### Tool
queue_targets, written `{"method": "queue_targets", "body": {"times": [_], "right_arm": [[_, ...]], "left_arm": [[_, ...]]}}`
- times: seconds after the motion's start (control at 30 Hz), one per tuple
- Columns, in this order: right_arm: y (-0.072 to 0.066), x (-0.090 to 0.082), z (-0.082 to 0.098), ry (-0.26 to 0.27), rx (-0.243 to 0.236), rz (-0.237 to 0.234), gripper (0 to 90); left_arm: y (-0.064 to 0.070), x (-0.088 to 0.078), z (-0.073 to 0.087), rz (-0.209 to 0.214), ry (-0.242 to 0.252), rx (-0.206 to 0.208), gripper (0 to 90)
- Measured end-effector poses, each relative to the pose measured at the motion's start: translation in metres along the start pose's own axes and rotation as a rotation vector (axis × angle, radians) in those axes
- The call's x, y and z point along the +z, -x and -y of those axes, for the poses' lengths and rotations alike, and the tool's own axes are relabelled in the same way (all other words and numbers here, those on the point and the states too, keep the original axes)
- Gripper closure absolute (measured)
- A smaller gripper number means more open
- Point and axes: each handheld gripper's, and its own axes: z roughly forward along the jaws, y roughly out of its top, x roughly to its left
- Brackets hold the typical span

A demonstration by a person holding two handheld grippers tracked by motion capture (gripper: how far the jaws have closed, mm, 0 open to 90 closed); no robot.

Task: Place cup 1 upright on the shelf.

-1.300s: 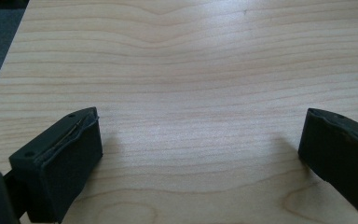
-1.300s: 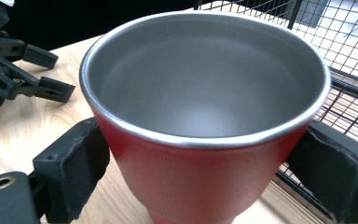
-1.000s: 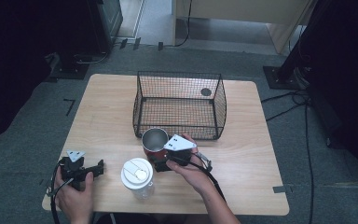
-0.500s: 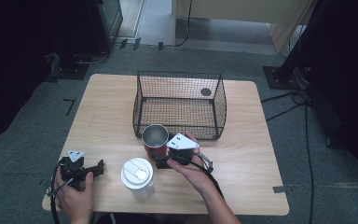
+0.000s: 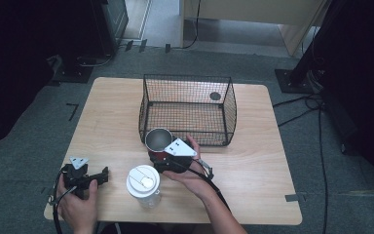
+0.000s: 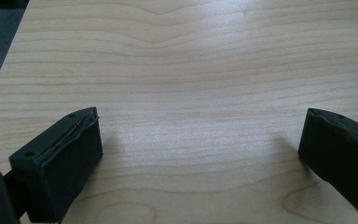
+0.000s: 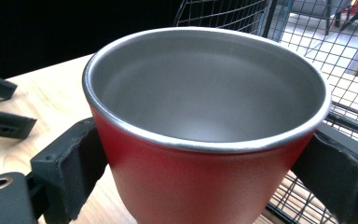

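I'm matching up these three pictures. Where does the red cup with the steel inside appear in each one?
High view: the red cup stands just left of centre, against the front of the wire basket, with the right hand-held gripper around it.
Left gripper view: bare wooden table; the cup is not in it.
Right gripper view: the cup is centred, large, between the black jaws.
Shared landmark: the wire basket, behind the cup, top right in the right gripper view.

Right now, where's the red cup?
In the high view, the red cup stands at table centre, against the wire basket's near-left corner, between the right gripper's jaws.
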Motion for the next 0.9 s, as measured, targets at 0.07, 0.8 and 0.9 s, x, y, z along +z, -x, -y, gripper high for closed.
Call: {"method": "queue_targets", "body": {"times": [0.07, 0.8, 0.9], "right_arm": [[-0.001, 0.001, 0.000, -0.003, 0.004, 0.004, 7.3], [0.005, -0.030, -0.013, 0.039, 0.032, -0.019, 19.7], [0.002, -0.023, -0.012, 0.026, 0.032, -0.021, 16.5]], "left_arm": [[0.000, 0.000, 0.000, 0.000, 0.000, 0.000, 0.1], [0.001, 0.001, -0.001, 0.002, 0.001, 0.001, 0.0], [0.001, 0.001, -0.001, 0.002, 0.000, 0.003, 0.0]]}}
